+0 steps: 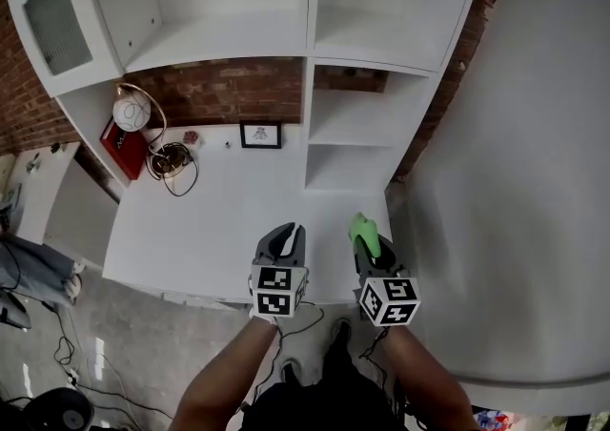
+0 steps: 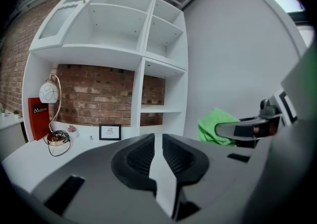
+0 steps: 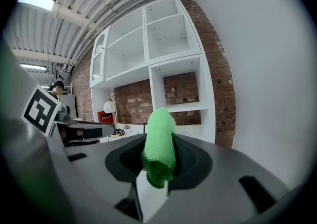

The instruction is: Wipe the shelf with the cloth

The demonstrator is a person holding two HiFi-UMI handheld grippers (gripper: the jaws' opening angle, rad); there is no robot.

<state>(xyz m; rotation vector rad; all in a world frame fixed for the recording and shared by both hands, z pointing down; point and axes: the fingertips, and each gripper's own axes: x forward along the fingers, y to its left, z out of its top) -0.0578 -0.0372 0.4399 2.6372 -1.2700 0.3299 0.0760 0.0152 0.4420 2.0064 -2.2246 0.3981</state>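
My right gripper [image 1: 368,236] is shut on a folded green cloth [image 1: 361,226], which sticks up between its jaws [image 3: 158,141]. It hovers near the front right of the white counter [image 1: 229,215], just before the lower shelf bays [image 1: 348,148] of the white shelf unit [image 3: 171,54]. My left gripper [image 1: 286,240] is beside it to the left, jaws nearly together with only a thin gap and nothing held [image 2: 158,149]. From the left gripper view the green cloth [image 2: 215,126] shows at the right, pinched in the other gripper.
At the counter's back left stand a round white lamp [image 1: 132,112], a red box [image 1: 119,148] and a coil of black cable [image 1: 173,164]. A small framed picture [image 1: 260,135] leans on the brick wall. A white wall [image 1: 515,181] rises on the right.
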